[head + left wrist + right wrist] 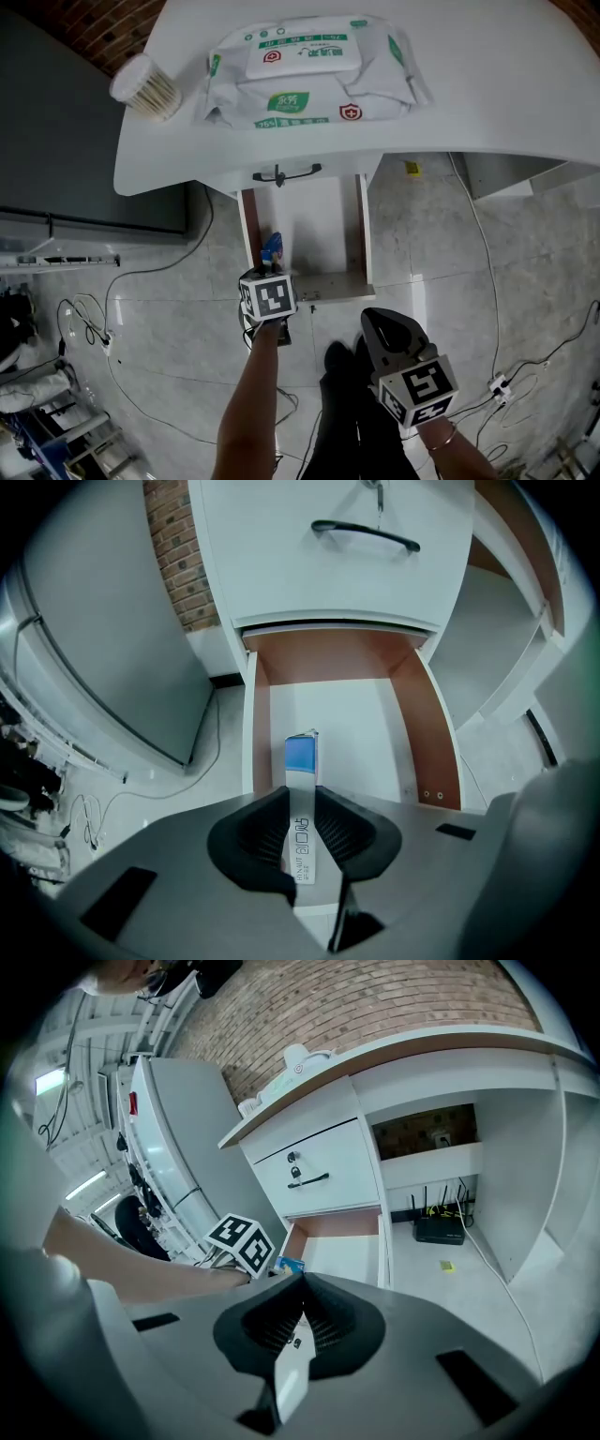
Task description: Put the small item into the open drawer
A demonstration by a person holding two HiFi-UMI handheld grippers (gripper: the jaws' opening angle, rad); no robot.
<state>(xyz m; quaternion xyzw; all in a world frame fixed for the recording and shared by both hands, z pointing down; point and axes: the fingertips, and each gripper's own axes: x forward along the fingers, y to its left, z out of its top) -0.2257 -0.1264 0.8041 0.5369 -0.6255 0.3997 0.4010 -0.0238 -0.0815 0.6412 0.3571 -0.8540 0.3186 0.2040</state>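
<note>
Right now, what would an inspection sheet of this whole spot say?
Surface: white desk top, tidy.
Job's things: small box, blue and white, held above the open drawer.
Clutter: wet wipes pack and tub of sticks on the desk.
Tongs: left tongs shut on the box; right tongs shut, empty.
Cables: loose cords across the floor.
Surroundings: brick wall, tiled floor, grey cabinet.

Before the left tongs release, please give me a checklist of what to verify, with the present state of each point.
1. Small white-and-blue carton clamped in left tongs: ok.
2. White drawer with brown inner walls pulled open: ok.
3. Carton over the drawer's inside, not its rim: ok, though near one side wall.
4. Carton resting on the drawer floor: cannot tell.
5. Right tongs away from the drawer: ok.
</note>
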